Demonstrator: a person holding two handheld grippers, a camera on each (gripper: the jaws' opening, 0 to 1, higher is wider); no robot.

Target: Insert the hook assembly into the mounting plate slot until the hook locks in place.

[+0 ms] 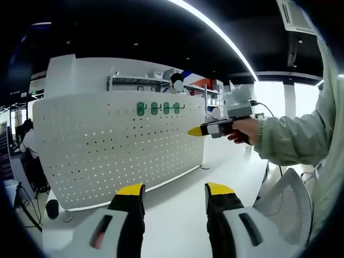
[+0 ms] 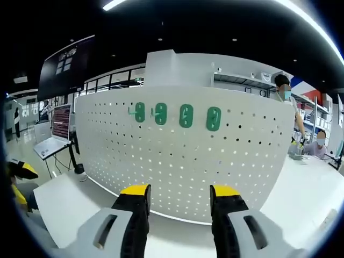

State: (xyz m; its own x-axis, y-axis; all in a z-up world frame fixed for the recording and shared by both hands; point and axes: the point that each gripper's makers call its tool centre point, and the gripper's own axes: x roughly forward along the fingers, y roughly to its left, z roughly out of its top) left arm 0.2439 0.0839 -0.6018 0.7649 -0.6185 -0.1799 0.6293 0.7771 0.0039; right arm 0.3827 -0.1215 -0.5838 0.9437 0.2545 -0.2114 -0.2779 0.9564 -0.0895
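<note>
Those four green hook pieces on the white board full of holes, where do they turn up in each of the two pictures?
Left gripper view: the green hooks sit in a row near the board's top edge, above centre.
Right gripper view: the green hooks sit larger, upper centre, above the open jaws.
Shared landmark: the white perforated board.

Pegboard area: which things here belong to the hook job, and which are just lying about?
For the job:
- white pegboard
- four green hooks in a row on it
- left gripper, jaws apart
- right gripper, jaws apart

Just about:
- laptop
- mesh chair
- shelving behind the board
- white table
</note>
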